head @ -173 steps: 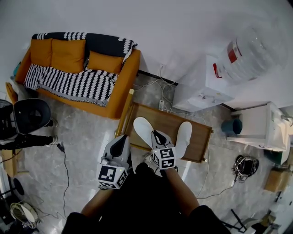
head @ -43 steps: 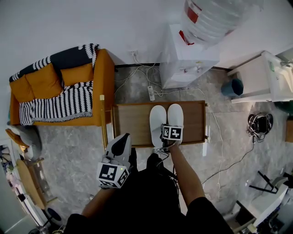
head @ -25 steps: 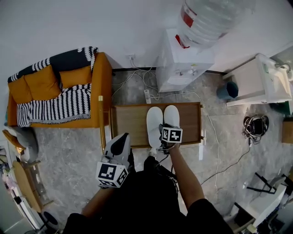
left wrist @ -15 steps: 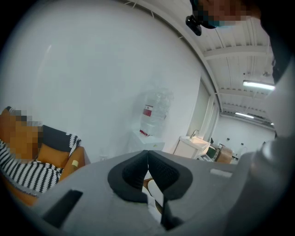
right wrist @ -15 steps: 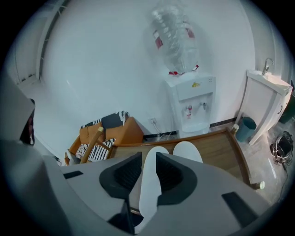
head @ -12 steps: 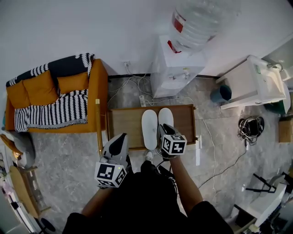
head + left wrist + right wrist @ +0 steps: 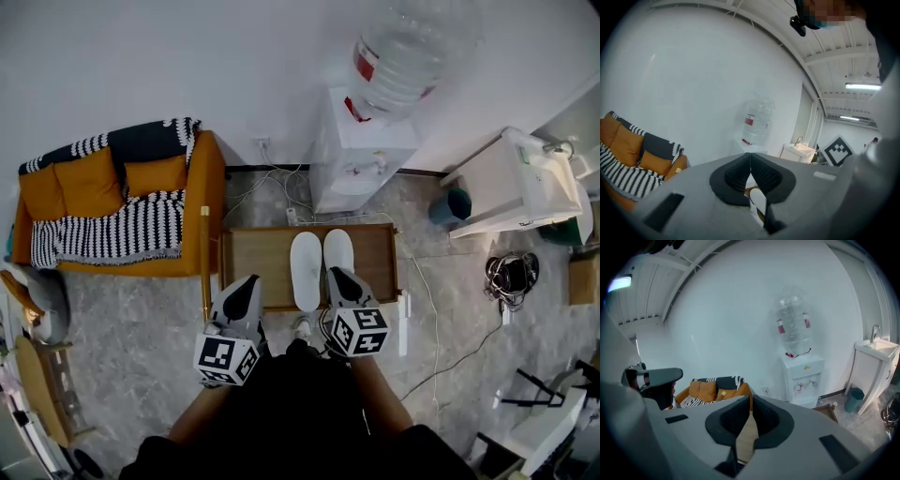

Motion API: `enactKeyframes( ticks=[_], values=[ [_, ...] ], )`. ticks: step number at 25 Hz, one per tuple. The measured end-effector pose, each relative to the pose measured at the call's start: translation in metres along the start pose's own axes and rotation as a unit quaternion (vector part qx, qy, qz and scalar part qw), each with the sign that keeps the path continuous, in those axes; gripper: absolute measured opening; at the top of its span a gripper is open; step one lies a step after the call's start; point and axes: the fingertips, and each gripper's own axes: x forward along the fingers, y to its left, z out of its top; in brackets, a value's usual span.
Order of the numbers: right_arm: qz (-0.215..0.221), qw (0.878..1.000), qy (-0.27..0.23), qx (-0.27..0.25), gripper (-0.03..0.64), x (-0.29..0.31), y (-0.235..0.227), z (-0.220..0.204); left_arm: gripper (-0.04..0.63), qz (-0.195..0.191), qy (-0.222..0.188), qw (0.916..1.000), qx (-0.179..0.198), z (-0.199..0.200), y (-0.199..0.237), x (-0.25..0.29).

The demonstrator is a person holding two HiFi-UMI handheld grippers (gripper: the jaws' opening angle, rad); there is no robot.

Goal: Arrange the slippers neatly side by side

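A: What could go wrong from here?
B: Biggest worry is the tabletop (image 7: pixel 258 267). It's low, stands on the floor right in front of the person. A bump from a leg would probably jolt it and slide the pair out of line.
A: And the slippers?
B: The slippers (image 7: pixel 307 267) lie flat on the tabletop, side by side, lengthwise toward the water dispenser (image 7: pixel 358 155), sides touching or just about. Looks done to me. One doubt: the right tongs cover one near end in the head view, so I can't tell if the ends sit level. If they don't, it needs a re-nudge, and a push with closed tips could twist one slipper off parallel.
A: Tongs state?
B: Right tongs (image 7: pixel 335 273): jaws have just been closing, tips now all but together, nothing between them, only bare wood shows through the gap. Left tongs (image 7: pixel 249 280): tips together, empty too.
A: Where's the pair relative to them?
B: In the head view the right tongs hang over the near end of the slipper on the dispenser side. They're not touching it and I judge them raised above it. Left tongs sit off to the sofa (image 7: pixel 112 206) side by the tabletop's near edge, apart from both slippers. Swing either one low and it clips an end.
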Motion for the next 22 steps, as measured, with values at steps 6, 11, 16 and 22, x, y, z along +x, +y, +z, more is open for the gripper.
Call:
enactKeyframes(
  ticks=[6,11,16,22],
  values=[
    [0.007,0.999,-0.046,-0.003,0.014,-0.041,0.024,0.008,0.017,-0.002,-0.006,1.0000,0.004,0.000,-0.008,-0.008],
    [0.003,0.998,-0.068,-0.010,0.012,-0.066,0.032,0.013,0.016,-0.002,-0.004,1.0000,0.004,-0.005,-0.013,-0.012],
    [0.001,0.998,-0.062,-0.020,0.012,-0.071,0.033,0.006,0.017,-0.003,-0.004,1.0000,0.006,-0.008,-0.016,-0.016],
    [0.005,0.998,-0.061,-0.021,0.012,-0.073,0.037,0.003,0.017,-0.003,-0.003,1.0000,0.006,-0.010,-0.018,-0.019]
  ],
)
